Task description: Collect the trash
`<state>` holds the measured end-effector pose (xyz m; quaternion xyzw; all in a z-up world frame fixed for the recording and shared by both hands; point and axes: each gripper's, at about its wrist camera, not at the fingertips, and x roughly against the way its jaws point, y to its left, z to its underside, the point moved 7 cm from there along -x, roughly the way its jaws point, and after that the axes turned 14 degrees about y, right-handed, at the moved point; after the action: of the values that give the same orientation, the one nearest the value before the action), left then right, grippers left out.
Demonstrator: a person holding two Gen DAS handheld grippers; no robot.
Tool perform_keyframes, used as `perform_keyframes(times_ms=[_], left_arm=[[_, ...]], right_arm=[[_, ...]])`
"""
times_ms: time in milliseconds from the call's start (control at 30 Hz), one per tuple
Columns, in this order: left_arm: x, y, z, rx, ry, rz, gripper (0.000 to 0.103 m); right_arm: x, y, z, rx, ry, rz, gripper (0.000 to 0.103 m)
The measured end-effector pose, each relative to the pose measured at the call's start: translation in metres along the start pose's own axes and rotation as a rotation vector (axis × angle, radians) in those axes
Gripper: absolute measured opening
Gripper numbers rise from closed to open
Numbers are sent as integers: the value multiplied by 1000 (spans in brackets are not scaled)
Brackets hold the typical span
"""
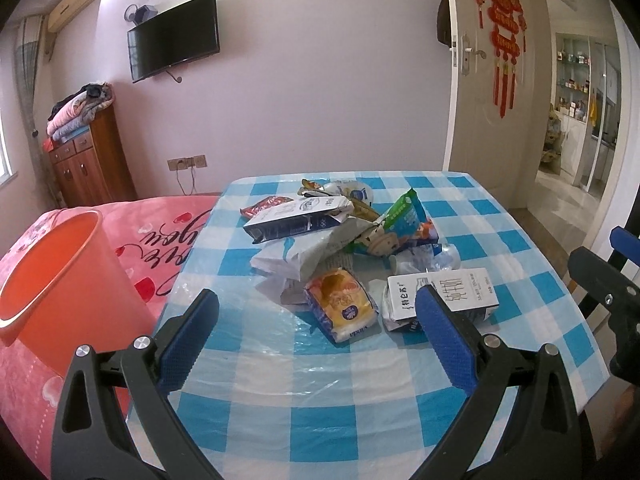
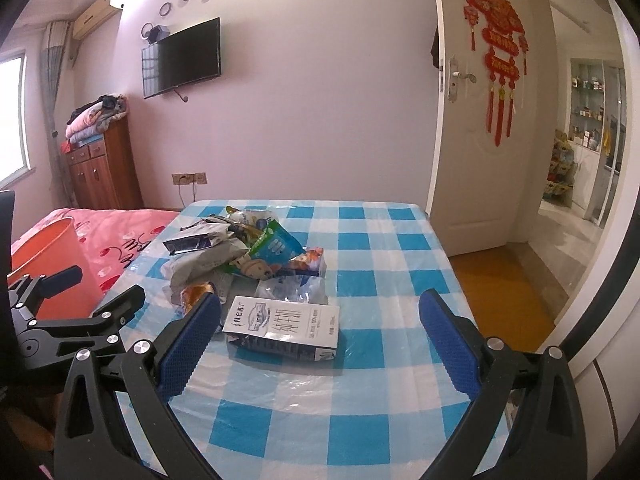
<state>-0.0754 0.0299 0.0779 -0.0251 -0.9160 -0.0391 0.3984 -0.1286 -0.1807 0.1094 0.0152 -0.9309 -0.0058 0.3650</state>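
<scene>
A heap of trash lies mid-table: a white milk carton (image 1: pixel 448 292) (image 2: pixel 282 330) nearest, a yellow snack packet (image 1: pixel 340 306), a grey-white bag (image 1: pixel 298 254), a dark blue carton (image 1: pixel 296 220), a green snack bag (image 1: pixel 404 220) (image 2: pixel 276 248), a crumpled clear bottle (image 1: pixel 428 258) (image 2: pixel 292 292). An orange bin (image 1: pixel 52 284) (image 2: pixel 52 268) stands left of the table on the bed. My left gripper (image 1: pixel 318 324) is open, just short of the yellow packet. My right gripper (image 2: pixel 320 330) is open, the milk carton between its fingers' line of sight.
The table (image 1: pixel 360 400) has a blue-and-white checked cloth under clear plastic. A pink bed (image 1: pixel 160 232) lies to the left, a wooden cabinet (image 1: pixel 92 168) behind it. An open door (image 2: pixel 476 140) and wooden floor are to the right.
</scene>
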Motion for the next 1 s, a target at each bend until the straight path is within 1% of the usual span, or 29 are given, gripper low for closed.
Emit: perform_keyframes(times_ms=[300, 700, 900, 1000], left_arm=[[-1, 0, 4, -3, 11, -1, 99], [-18, -1, 11, -1, 46, 9, 99], [-30, 0, 17, 1, 67, 16, 99], [-36, 2, 19, -1, 81, 32, 99]], right_arm=[[-2, 1, 5, 7, 23, -26, 98], [-16, -3, 14, 27, 65, -12, 98], [-34, -4, 23, 29, 114, -43, 98], [-46, -6, 28, 17, 151, -76, 98]])
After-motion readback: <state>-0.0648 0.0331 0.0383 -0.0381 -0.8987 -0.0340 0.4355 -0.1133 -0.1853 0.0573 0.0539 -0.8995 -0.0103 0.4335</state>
